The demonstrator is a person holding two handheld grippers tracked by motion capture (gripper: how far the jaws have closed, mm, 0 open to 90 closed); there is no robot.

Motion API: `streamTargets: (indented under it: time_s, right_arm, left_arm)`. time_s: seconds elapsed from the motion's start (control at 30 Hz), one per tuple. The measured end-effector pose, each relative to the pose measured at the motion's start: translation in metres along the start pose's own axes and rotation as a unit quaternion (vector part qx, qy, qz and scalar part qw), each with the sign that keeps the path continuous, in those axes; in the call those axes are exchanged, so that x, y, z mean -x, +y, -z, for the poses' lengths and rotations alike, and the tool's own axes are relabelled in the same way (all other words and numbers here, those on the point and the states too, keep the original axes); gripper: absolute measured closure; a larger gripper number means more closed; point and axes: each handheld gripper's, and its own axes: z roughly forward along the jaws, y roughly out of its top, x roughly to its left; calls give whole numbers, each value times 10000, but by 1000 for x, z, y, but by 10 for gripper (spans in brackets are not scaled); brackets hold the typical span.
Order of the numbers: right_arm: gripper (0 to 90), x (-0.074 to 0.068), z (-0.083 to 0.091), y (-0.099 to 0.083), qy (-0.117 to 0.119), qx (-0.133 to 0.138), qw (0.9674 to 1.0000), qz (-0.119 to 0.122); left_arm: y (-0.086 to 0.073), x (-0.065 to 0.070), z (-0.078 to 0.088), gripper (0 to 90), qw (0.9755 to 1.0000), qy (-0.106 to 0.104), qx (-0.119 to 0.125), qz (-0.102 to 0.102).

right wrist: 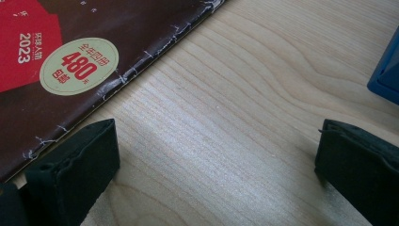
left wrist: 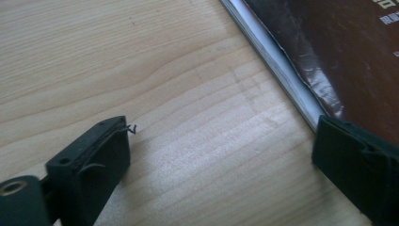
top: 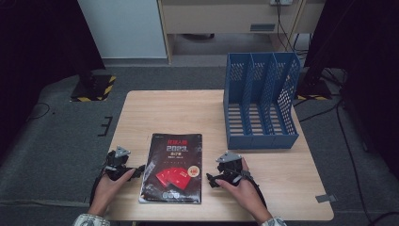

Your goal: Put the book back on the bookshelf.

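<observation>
A dark book (top: 174, 167) with red shapes on its cover lies flat on the wooden table (top: 188, 110), near the front edge. My left gripper (top: 136, 170) rests on the table just left of the book, jaws wide open with bare wood between them (left wrist: 221, 136); the book's page edge (left wrist: 282, 70) runs past the right jaw. My right gripper (top: 210, 180) sits just right of the book, also open over bare wood (right wrist: 216, 136). The book's worn cover edge (right wrist: 70, 66) with a round pale sticker lies beside its left jaw.
A blue three-slot file holder (top: 261, 101) stands at the table's back right; its corner (right wrist: 386, 75) shows in the right gripper view. Grey carpet surrounds the table, with cables and stand bases behind it.
</observation>
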Motion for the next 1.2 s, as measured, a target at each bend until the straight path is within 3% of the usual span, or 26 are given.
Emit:
streamTargets:
  time_s: [0.07,0.2,0.3,0.33,0.37,0.4,0.57,0.73,1.0,1.2]
  right_arm:
    - [6,0,0,0,-1,1,10000,8]
    - [12,0,0,0,3,-1,10000,17]
    - [78,-1,2,3,51,-55,10000,65]
    - [108,-3,2,5,110,-71,9998,127]
    - [108,-3,2,5,110,-71,9998,127]
    - [135,-6,3,6,168,-77,9995,248]
    - [182,-13,7,11,323,95,9985,441]
    - [253,-20,11,17,567,292,9965,532]
    - [310,-31,10,22,864,359,9935,653]
    - [271,-41,-3,26,996,287,9923,673]
  left_arm:
    - [1,0,2,131,10000,-68,30,27]
    - [5,2,9,133,9991,-286,203,221]
    - [7,3,16,175,9983,-419,259,318]
    - [8,4,18,182,9968,-631,247,422]
    - [8,4,18,190,9968,-631,247,422]
    - [9,6,20,223,9954,-830,173,449]
    - [12,12,23,257,9929,-1054,89,542]
    - [17,20,21,300,9887,-1360,-128,625]
    - [20,26,13,356,9892,-1275,-366,619]
    - [23,28,5,374,9901,-1164,-496,608]
